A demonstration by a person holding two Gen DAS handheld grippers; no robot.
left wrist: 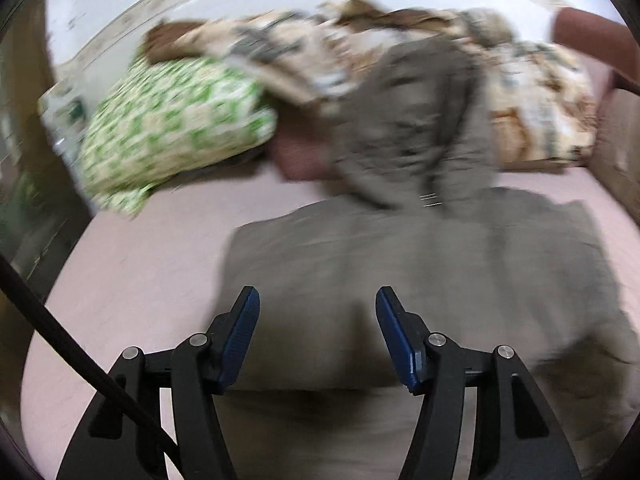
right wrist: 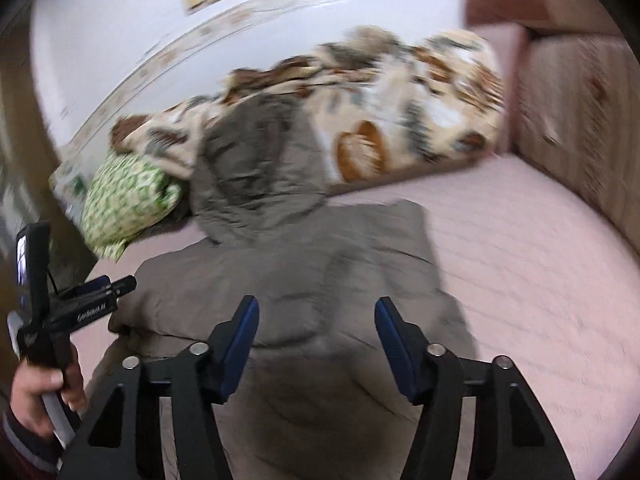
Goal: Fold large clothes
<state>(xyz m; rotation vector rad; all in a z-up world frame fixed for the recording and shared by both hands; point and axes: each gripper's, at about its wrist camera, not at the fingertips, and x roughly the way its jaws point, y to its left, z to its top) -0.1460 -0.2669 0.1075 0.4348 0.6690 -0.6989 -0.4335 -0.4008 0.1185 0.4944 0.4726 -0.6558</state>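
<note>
A grey-brown hooded jacket [left wrist: 400, 272] lies on the pink bed sheet [left wrist: 140, 264], its hood [left wrist: 416, 128] pointing to the far side. My left gripper [left wrist: 318, 300] is open and empty, hovering over the jacket's near part. In the right wrist view the same jacket [right wrist: 304, 280] lies with its sides folded in and its hood [right wrist: 256, 168] at the far end. My right gripper [right wrist: 316, 310] is open and empty above the jacket's near half. The left gripper [right wrist: 120, 284] shows at the jacket's left edge, held by a hand. Both views are blurred.
A green-and-white pillow [left wrist: 172, 128] lies at the far left, also in the right wrist view [right wrist: 128, 200]. A brown-and-cream patterned blanket [right wrist: 400, 120] is piled along the far side by the wall. A padded headboard [right wrist: 580, 128] stands at the right. Bare sheet [right wrist: 540, 280] lies right of the jacket.
</note>
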